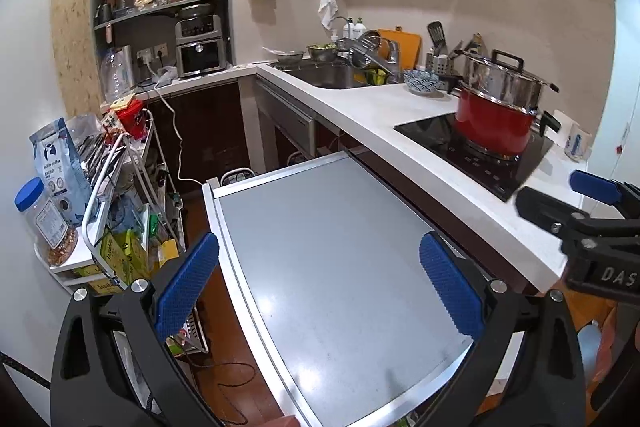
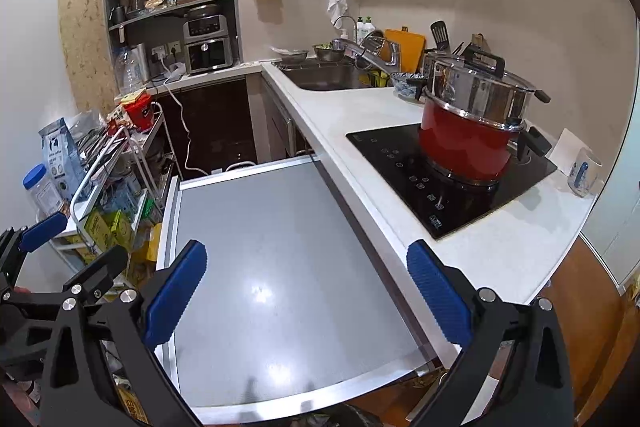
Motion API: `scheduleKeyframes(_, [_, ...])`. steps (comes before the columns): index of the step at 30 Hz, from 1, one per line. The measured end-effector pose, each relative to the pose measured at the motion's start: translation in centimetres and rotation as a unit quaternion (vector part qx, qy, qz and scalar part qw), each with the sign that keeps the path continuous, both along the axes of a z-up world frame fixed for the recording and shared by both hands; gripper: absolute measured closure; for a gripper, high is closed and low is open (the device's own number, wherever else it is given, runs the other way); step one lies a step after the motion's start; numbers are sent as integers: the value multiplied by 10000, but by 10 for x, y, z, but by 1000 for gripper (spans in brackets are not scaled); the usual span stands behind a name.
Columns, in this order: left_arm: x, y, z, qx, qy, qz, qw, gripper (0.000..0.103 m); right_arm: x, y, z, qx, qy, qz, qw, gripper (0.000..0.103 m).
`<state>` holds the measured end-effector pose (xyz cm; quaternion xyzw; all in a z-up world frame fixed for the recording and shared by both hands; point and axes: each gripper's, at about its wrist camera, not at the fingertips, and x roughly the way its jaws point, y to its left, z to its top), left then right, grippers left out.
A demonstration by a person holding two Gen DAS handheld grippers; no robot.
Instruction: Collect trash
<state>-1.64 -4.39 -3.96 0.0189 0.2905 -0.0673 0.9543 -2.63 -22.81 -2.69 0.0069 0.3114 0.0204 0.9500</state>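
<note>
My left gripper (image 1: 319, 277) is open and empty, with blue pads wide apart, held above a grey pull-out metal panel (image 1: 332, 247) beside the white counter (image 1: 372, 115). My right gripper (image 2: 306, 285) is also open and empty above the same panel (image 2: 276, 247). Each gripper shows in the other's view: the right one at the right edge of the left wrist view (image 1: 560, 199), the left one at the left edge of the right wrist view (image 2: 68, 239). No piece of trash is clearly visible on the panel or counter.
A red pot with a steel steamer (image 2: 472, 115) stands on the black cooktop (image 2: 448, 183). A mug (image 2: 584, 175) sits at the counter's right end. A sink (image 2: 328, 75) lies further back. A cluttered wire rack (image 1: 116, 203) stands left. A cable (image 1: 176, 131) hangs down.
</note>
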Motion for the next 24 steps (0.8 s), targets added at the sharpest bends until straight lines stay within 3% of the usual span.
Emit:
scheduleKeyframes(6, [8,17,2,-168,-36,240,9996,2,4,-6,6,-31,-71,-175,9998,4])
scheduleKeyframes(24, [25,33,6,-229,-29,277,9994,2,19,-5,6,-46,-73,-333,9994,4])
